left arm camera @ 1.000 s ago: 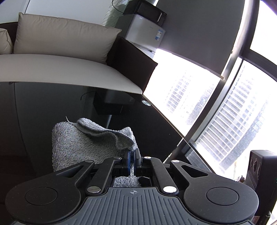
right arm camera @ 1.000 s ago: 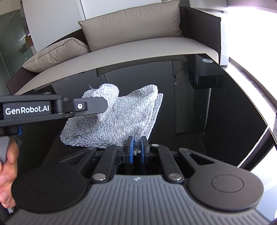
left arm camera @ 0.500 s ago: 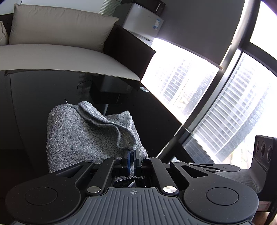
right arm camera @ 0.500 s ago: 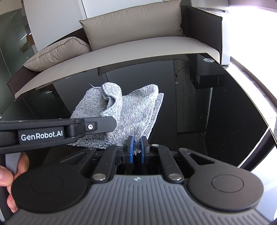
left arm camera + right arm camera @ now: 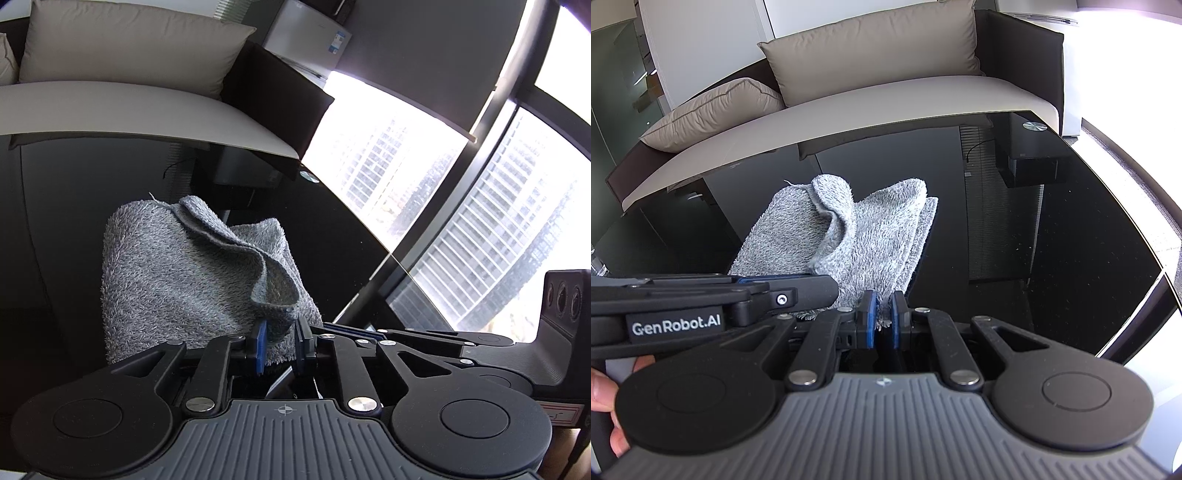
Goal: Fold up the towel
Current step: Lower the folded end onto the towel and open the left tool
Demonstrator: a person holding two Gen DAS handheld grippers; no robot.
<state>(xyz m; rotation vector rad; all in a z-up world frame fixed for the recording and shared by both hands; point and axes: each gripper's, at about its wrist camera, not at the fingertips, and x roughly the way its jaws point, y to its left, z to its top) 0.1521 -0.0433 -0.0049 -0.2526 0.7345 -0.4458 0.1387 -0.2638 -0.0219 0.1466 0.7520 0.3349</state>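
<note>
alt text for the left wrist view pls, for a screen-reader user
The left gripper is opening its jaws around a raised corner of a grey towel that lies folded on a glossy black table. The right gripper reaches in from the right; a beige sofa and bright windows stand behind.

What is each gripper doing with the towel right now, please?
Left gripper: fingers opening, a towel corner loose between them.
Right gripper: closed on the towel's near edge.
</note>
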